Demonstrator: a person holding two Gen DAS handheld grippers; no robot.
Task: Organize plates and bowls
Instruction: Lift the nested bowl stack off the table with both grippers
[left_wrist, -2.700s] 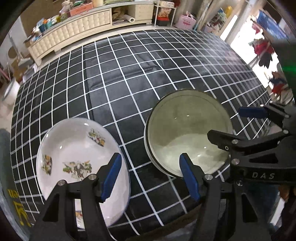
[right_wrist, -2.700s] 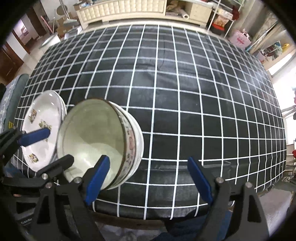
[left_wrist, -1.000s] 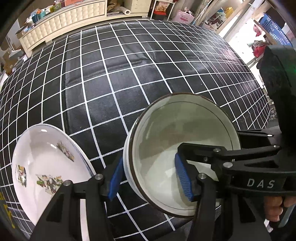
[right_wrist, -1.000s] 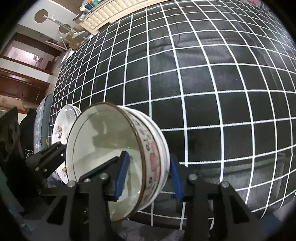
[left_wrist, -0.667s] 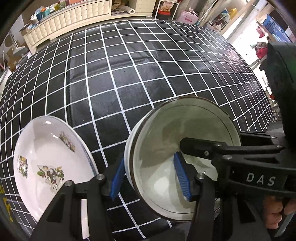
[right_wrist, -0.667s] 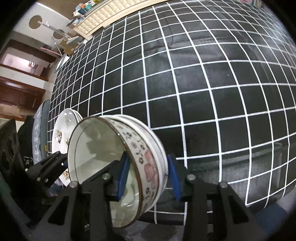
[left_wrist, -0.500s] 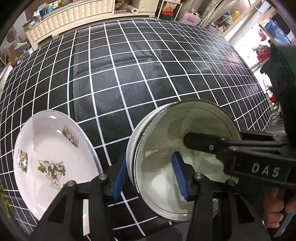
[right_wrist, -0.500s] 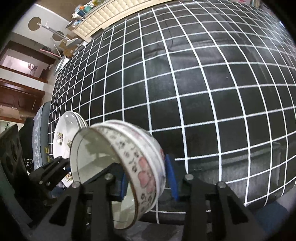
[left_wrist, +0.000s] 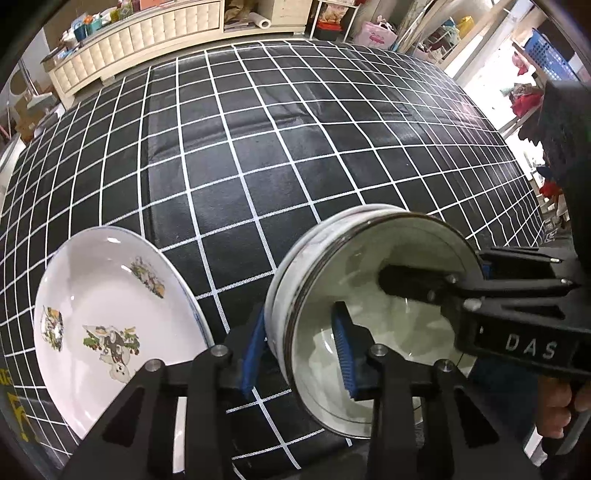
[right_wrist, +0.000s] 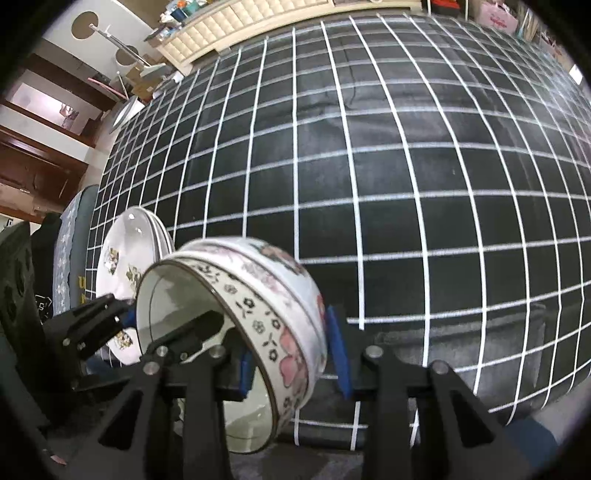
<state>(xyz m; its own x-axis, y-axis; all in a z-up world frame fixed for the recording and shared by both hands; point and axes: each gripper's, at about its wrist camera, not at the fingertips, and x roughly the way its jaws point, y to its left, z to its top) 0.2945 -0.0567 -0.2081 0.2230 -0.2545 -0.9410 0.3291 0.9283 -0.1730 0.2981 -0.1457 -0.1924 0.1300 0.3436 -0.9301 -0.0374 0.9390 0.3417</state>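
Both my tongs, left gripper and right gripper, pinch opposite walls of the stacked bowls, steadying the tilted lift beside the plates.

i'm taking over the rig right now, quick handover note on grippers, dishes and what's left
Left gripper: shut on the bowl's left wall.
Right gripper: shut on the same bowl's right wall.
The floral bowl looks like two nested; it is tilted and seemingly lifted off the checked tablecloth.
Plates: stacked at the near left edge of the table.
Done: plates and bowls look stacked.
Left: set the bowl down, probably near the plates; release both.
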